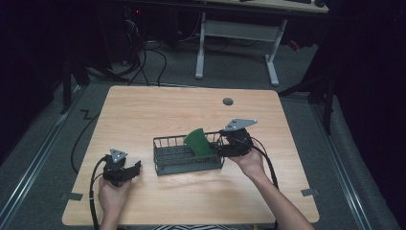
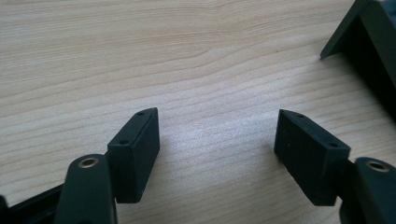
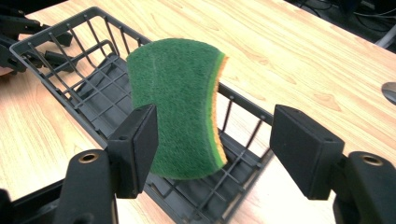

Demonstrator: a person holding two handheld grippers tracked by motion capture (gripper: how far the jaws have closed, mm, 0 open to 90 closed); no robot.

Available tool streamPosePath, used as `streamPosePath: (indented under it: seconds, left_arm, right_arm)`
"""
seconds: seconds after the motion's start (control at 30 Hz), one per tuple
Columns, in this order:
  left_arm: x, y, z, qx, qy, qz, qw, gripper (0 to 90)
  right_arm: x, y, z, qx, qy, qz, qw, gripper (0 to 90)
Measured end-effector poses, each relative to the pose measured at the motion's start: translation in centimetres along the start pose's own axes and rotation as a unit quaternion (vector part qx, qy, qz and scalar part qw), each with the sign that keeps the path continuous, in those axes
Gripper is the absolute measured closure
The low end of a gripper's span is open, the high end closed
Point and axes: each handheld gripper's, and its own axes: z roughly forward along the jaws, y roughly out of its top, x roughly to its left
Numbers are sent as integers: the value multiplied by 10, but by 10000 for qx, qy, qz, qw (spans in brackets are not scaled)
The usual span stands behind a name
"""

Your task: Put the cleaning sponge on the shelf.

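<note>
Right gripper view: the right gripper (image 3: 215,140) is being held with its two black jaws spread wide, nothing clamped between them. A green sponge (image 3: 175,112) with a yellow-orange backing layer is being seen just past the jaws, standing on edge and bowed, its lower end inside the dark wire basket (image 3: 56,42). The sponge is lying close against the inner face of the jaw on the left of that view; whether it is touching that jaw cannot be told, and the other jaw is well apart from it. In the high view the right gripper (image 1: 221,149) is being held by the person's right hand (image 1: 249,163) at the right end of the basket (image 1: 165,165), and the sponge (image 1: 198,143) is being shown leaning up out of that end, its top rising above the rim.

The left gripper (image 2: 217,140) is likewise being held with its jaws parted, bare wood grain of the table (image 2: 187,56) lying between them and a dark corner of the basket (image 2: 364,28) showing at the upper right. From above, the left gripper (image 1: 135,168) is being rested low over the table (image 1: 158,110) in the left hand (image 1: 112,196), just left of the basket and apart from it. A small grey round cap (image 1: 228,101) is being seen set into the tabletop beyond the basket.
</note>
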Motion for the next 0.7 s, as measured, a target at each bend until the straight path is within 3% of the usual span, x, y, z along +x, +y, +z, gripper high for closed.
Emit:
streamPosePath:
  seconds: [0.17, 0.4, 0.7]
  left_arm:
    - [0, 0, 0, 0, 1, -1, 10000, 316]
    - [0, 0, 0, 0, 1, 0, 10000, 316]
    - [0, 0, 0, 0, 1, 0, 10000, 316]
  right_arm:
    - [-9, -5, -9, -123, 38, 189, 9997, 349]
    - [-22, -18, -22, -193, -126, 405, 9989, 358]
    - [-37, -28, -52, -429, -374, 626, 9964, 368]
